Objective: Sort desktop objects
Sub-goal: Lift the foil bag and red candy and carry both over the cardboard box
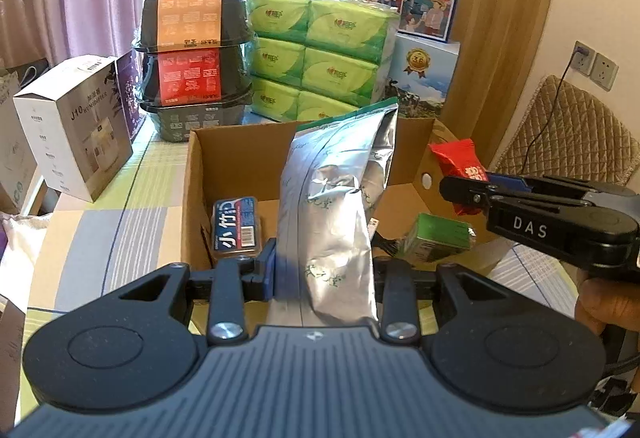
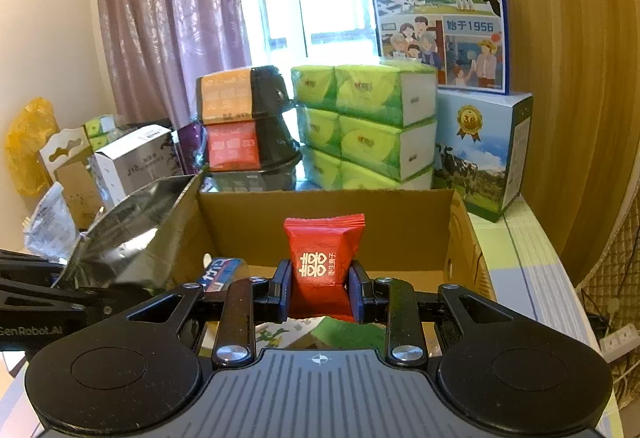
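- While both tools are hanging over the open cardboard box (image 2: 328, 206), the left gripper (image 1: 324, 270) is clamping a tall silver foil pouch (image 1: 332, 206) upright above the box's near edge
- Alongside it, the right gripper (image 2: 320, 288) is pinching a small red candy packet (image 2: 322, 254) between its blue pads (image 2: 282, 288), above the box's right part
- Inside, a blue-labelled packet (image 1: 236, 228) and a green carton (image 1: 440, 236) are already lying on the floor
- By my reckoning this is the dropping-in step; next, each tool needs lowering into free space, then loosening
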`<state>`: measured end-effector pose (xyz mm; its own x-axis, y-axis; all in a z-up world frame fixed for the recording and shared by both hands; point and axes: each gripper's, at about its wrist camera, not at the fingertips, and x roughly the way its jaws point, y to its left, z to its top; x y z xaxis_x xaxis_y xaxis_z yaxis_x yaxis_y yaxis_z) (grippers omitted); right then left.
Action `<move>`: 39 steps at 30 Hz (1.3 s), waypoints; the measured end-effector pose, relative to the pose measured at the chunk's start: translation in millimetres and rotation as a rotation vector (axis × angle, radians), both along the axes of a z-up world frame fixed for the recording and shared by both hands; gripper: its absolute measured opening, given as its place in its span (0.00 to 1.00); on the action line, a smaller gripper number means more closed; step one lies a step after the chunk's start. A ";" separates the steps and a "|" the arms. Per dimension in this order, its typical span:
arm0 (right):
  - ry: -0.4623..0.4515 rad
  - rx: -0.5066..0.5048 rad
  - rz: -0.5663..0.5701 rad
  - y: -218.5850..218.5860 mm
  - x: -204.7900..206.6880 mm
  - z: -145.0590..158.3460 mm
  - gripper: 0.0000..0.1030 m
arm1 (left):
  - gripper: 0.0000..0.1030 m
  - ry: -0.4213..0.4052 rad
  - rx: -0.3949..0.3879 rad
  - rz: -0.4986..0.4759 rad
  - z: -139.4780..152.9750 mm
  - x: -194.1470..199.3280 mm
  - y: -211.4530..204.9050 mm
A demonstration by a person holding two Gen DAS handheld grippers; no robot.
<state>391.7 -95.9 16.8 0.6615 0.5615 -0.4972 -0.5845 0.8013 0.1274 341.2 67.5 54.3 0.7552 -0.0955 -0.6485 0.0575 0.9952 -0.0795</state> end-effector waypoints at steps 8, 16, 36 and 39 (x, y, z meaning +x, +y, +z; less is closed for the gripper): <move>0.009 0.003 -0.007 5.4 14.8 0.5 0.25 | 0.28 0.011 0.032 0.004 -4.6 18.0 2.3; 0.018 -0.006 -0.011 9.6 25.9 -4.6 0.25 | 0.28 0.012 0.066 0.012 -6.8 33.2 6.4; 0.037 -0.001 -0.026 17.3 48.0 -7.1 0.25 | 0.28 0.017 0.073 0.027 -11.4 60.6 10.6; 0.040 0.000 -0.030 16.9 51.8 -9.1 0.25 | 0.28 0.012 0.075 0.028 -11.0 64.4 10.1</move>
